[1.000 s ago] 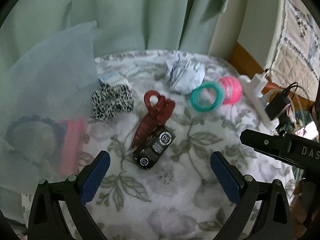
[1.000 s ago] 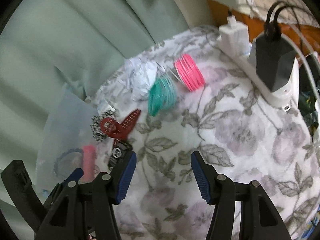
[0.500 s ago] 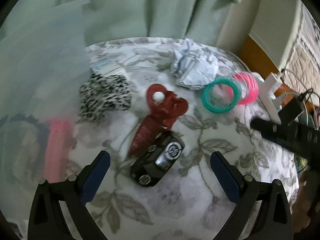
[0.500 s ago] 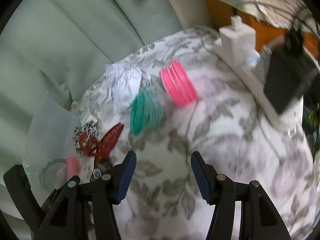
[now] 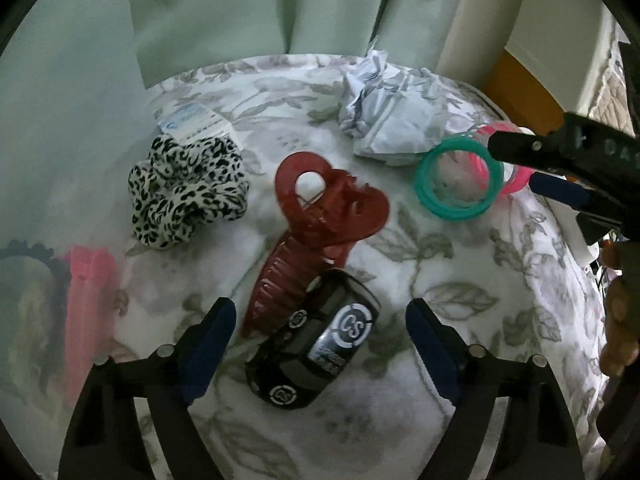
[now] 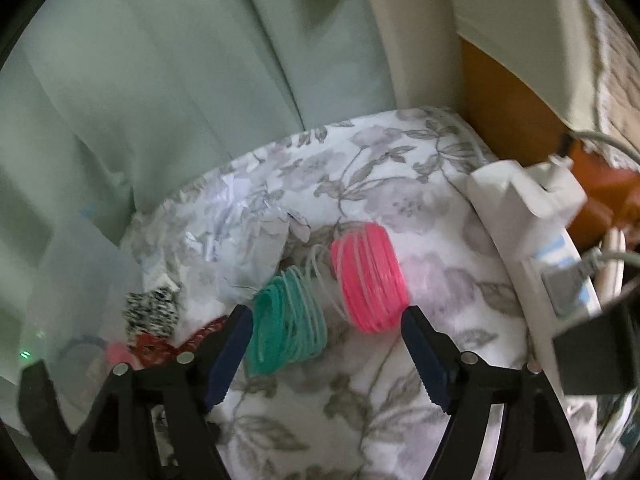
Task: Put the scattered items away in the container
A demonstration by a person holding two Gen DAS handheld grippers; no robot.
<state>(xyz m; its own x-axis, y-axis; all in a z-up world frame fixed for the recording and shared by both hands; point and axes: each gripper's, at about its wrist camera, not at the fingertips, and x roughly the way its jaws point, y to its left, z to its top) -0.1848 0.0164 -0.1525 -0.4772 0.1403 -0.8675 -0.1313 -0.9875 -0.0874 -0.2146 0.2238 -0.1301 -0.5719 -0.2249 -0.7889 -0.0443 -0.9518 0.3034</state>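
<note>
In the left wrist view, the left gripper (image 5: 316, 336) is hanging with jaws wide apart and holding nothing, and it is sitting closer to the toy car (image 5: 314, 342) and red clip (image 5: 320, 220) than a second ago, so both now fill the space between its fingers; that reads as lining up a pick. The leopard scrunchie (image 5: 186, 190), crumpled paper (image 5: 394, 120) and teal rings (image 5: 458, 182) are lying scattered on the floral desk (image 5: 440, 280). The translucent container (image 5: 60, 160) is standing at left, a pink item (image 5: 86, 304) showing dimly through its wall, possibly already inside.

In the right wrist view, the right gripper (image 6: 326, 354) is also spread open and empty, and it has been moving in on the rings: the teal rings (image 6: 286, 322) and pink rings (image 6: 370, 278), joined by a pale coil, now sit right between its fingertips rather than well ahead. So a grasp here looks near
</note>
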